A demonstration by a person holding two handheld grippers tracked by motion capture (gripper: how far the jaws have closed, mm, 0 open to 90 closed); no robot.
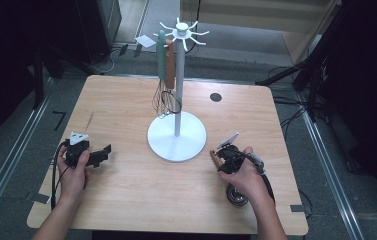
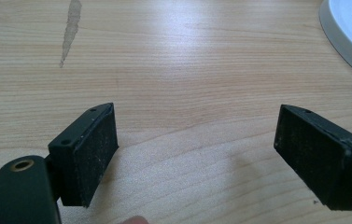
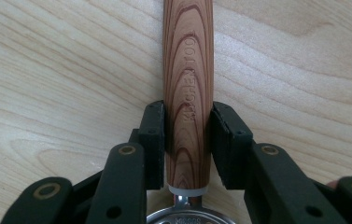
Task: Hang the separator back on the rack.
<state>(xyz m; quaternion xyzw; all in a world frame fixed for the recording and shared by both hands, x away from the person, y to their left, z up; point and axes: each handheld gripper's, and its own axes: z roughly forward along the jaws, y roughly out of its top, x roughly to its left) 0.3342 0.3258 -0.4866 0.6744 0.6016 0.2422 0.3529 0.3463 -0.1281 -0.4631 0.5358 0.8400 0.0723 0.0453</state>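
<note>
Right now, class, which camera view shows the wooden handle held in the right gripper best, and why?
The right gripper view: the wooden handle runs up the middle, its grain and stamped lettering plain, both pads pressed on its sides. In the high view the hand hides most of it, beside the right gripper. The left gripper view looks at the table.

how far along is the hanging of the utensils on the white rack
Done: two utensils, a green-handled whisk and a brown-handled one, already hang from the white rack. In hand: the right gripper is shut on a wooden-handled utensil low over the table, its metal head near the person's wrist. The left gripper rests open with nothing between its jaws. Left: lifting that utensil and hooking it on a free peg.
</note>
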